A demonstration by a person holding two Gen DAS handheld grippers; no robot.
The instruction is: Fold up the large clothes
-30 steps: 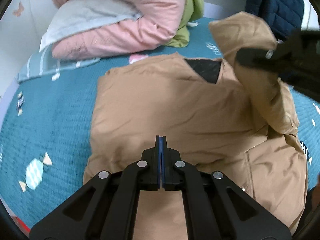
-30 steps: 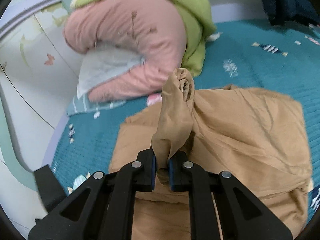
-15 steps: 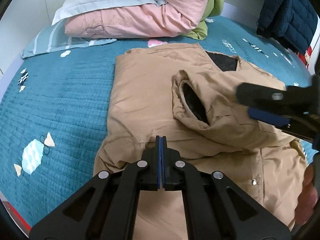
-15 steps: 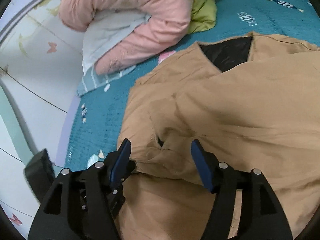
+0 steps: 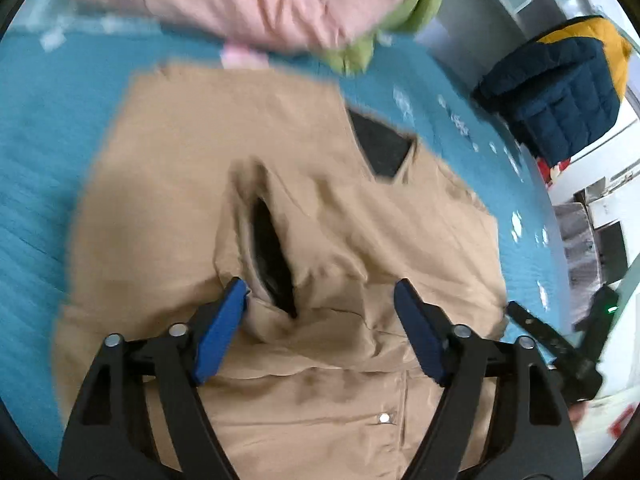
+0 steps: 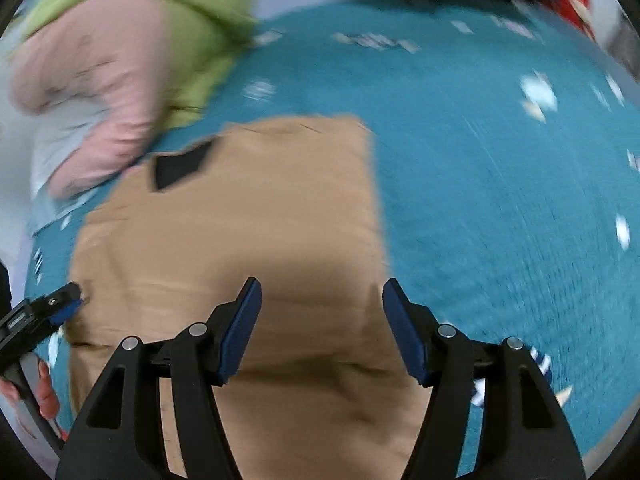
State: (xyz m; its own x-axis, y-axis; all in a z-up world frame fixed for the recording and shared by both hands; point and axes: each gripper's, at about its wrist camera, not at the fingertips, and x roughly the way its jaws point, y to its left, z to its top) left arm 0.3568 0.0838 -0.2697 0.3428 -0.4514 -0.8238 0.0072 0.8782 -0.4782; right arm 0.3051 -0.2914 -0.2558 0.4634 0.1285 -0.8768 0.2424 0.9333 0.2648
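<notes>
A tan jacket (image 5: 192,184) lies flat on the teal bedspread (image 5: 36,128), its black lining showing at the neck. Its sleeve (image 5: 280,240) is folded across the chest, cuff opening facing me. My left gripper (image 5: 320,304) is open and empty, just above the cuff. The jacket also shows in the right wrist view (image 6: 248,216). My right gripper (image 6: 322,312) is open and empty over the jacket's right edge. The right gripper also shows in the left wrist view (image 5: 560,340) at the jacket's right side, and the left gripper shows in the right wrist view (image 6: 52,308).
Pink and green bedding (image 5: 260,4) is piled at the head of the bed. A navy and yellow puffer jacket (image 5: 560,92) hangs at the far right. The teal bedspread (image 6: 500,200) stretches to the right of the jacket. Both views are motion-blurred.
The right gripper carried the sleeve across the chest, let it go and drew back to the jacket's right edge. The left gripper went from shut to open and moved in over the cuff.
</notes>
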